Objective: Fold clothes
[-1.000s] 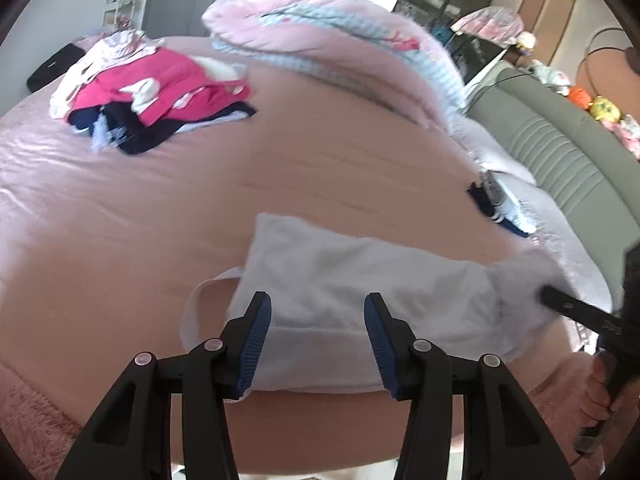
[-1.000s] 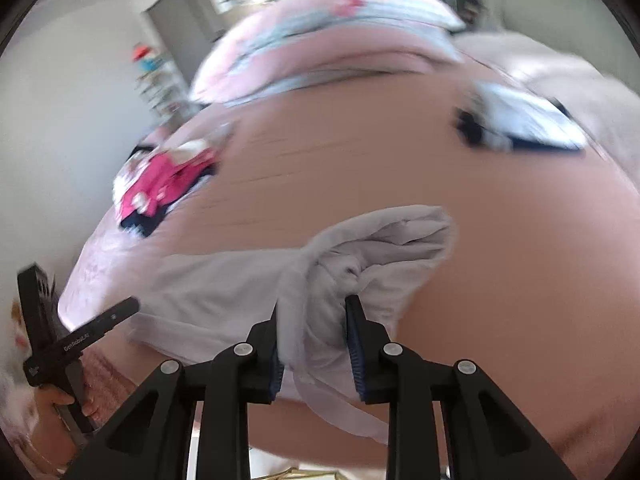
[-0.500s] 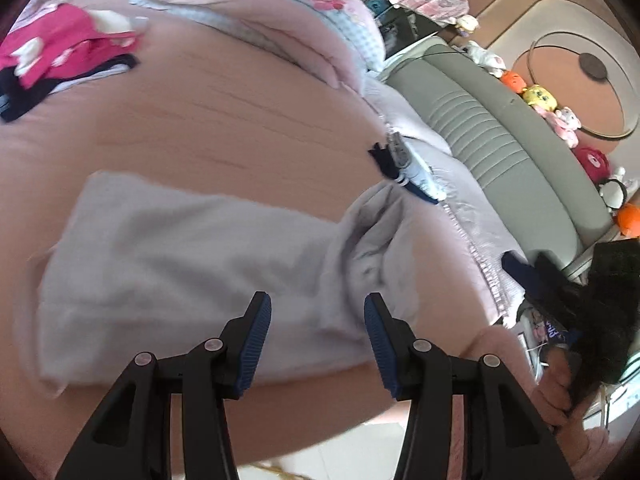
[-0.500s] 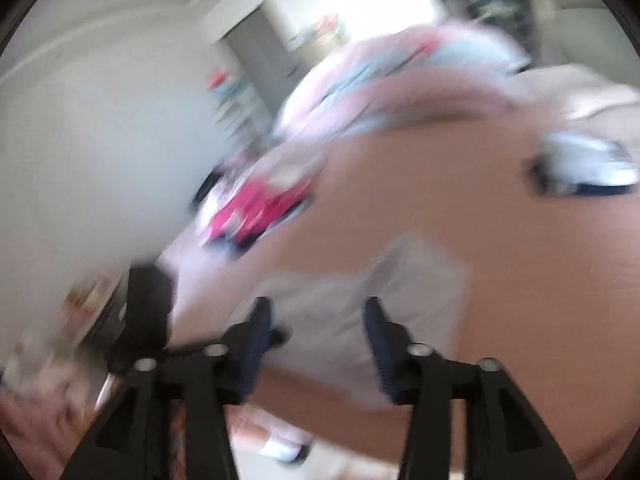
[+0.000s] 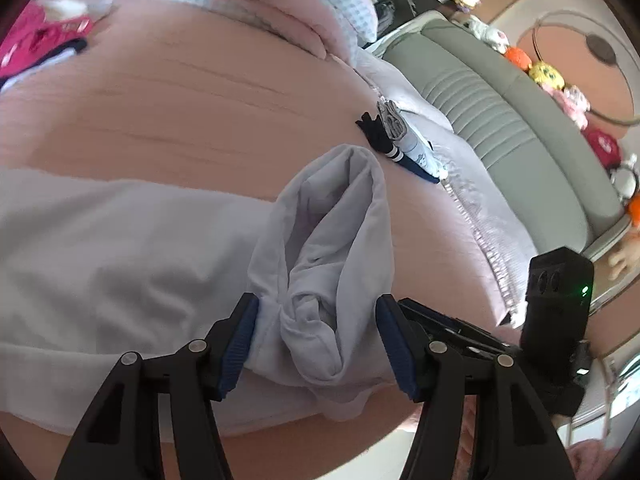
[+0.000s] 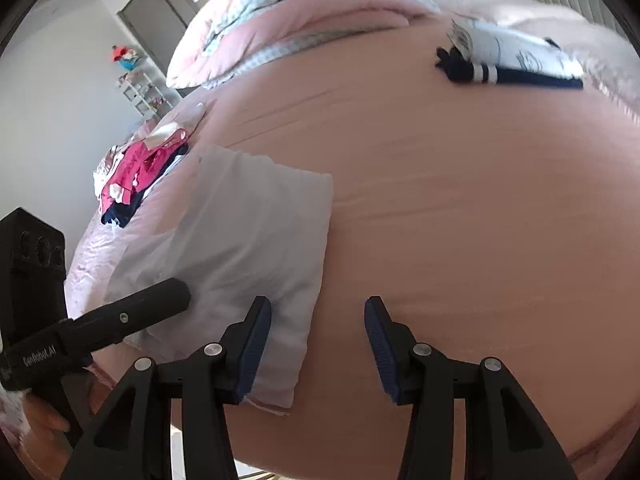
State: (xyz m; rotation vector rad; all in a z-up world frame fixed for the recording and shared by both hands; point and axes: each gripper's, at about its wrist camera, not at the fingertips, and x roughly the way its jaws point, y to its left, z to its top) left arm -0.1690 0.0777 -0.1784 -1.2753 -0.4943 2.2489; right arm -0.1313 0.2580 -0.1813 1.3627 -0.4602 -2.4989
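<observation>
A white garment lies flat on the pink bed, its right end bunched into a rumpled fold. My left gripper is open, its blue pads on either side of that bunched end, close above it. In the right wrist view the same white garment lies left of centre. My right gripper is open over bare sheet at the garment's right edge, holding nothing. The left gripper's black finger rests over the garment's near left part.
A pile of pink, white and navy clothes sits at the bed's far left. A folded navy and white item lies at the far right near the grey headboard. Rolled pink bedding lies across the back. The bed edge runs below both grippers.
My right gripper has let go of the white garment's bunched end and opened, moving right. My left gripper has swung right along the garment to that bunched end.
</observation>
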